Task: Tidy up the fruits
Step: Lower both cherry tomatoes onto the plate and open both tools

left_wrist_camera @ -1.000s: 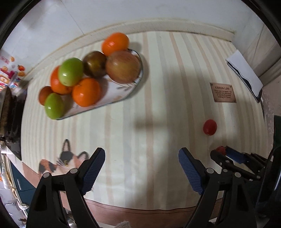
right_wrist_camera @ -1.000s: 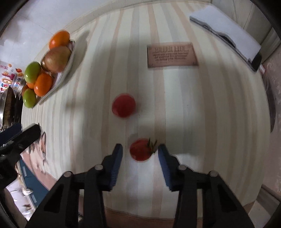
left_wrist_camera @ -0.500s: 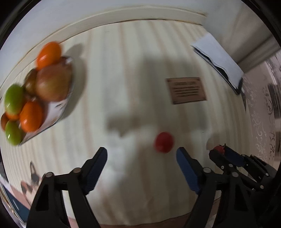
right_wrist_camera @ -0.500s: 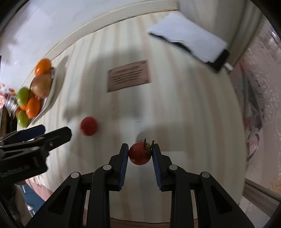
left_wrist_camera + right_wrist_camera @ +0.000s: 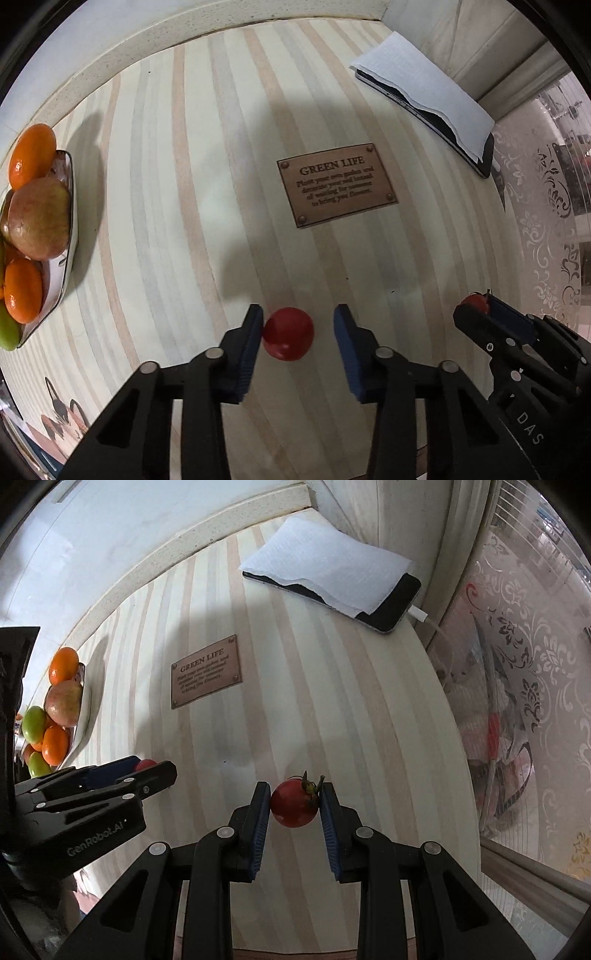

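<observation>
The right gripper [image 5: 294, 804] is pinching a stemmed tomato [image 5: 293, 808] between both pads. The left gripper [image 5: 298, 332] is standing partly open around a smooth red tomato [image 5: 288, 333], its left pad touching, the other apart. "GenRobot.AI" is showing on the left gripper's body, "GREEN LIFE" on a brown plaque [image 5: 337, 183]. Everything is sitting on a striped tabletop [image 5: 177, 184]; the fruit plate [image 5: 68, 236] is holding several oranges and green fruits, well apart leftward. One covered phone [image 5: 388, 613] is charging.

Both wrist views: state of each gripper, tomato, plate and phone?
Left gripper: open around smooth tomato, one pad touching.
Right gripper: shut on stemmed tomato.
Fruit plate: piled full.
Phone: cable plugged in, tissue on top.
</observation>
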A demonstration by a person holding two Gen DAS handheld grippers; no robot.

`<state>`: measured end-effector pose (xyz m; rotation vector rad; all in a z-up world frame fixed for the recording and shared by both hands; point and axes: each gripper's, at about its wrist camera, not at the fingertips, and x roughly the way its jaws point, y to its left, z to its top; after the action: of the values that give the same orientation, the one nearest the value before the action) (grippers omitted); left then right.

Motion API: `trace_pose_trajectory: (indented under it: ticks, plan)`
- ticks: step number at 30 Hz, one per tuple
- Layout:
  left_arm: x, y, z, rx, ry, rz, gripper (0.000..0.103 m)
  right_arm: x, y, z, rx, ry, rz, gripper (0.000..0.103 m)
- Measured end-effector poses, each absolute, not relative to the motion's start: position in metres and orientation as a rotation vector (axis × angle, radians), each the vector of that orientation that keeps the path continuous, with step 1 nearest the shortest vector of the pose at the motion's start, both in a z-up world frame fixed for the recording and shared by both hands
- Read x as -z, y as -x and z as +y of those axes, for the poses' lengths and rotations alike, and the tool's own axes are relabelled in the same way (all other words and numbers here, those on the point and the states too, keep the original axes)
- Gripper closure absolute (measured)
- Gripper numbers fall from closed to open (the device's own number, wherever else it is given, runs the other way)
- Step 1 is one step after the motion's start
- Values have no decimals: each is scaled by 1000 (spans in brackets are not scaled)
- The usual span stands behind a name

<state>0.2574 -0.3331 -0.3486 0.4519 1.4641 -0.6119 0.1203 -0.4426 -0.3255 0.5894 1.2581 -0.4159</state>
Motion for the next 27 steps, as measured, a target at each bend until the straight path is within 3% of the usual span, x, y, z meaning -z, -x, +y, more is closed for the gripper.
trace_pose_trajectory:
  ticks: [4, 16, 27]
  plan:
    - [350, -257, -335, 612, -447, 1466, 78, 323, -122, -445, 409, -584, 1257, 73]
    - [329, -260, -312, 613, -364, 1457, 79, 301, -139, -445, 373, -568, 1216, 73]
    - [275, -292, -234, 500, -160, 1405, 78, 275, -192, -393, 174, -514, 1193, 73]
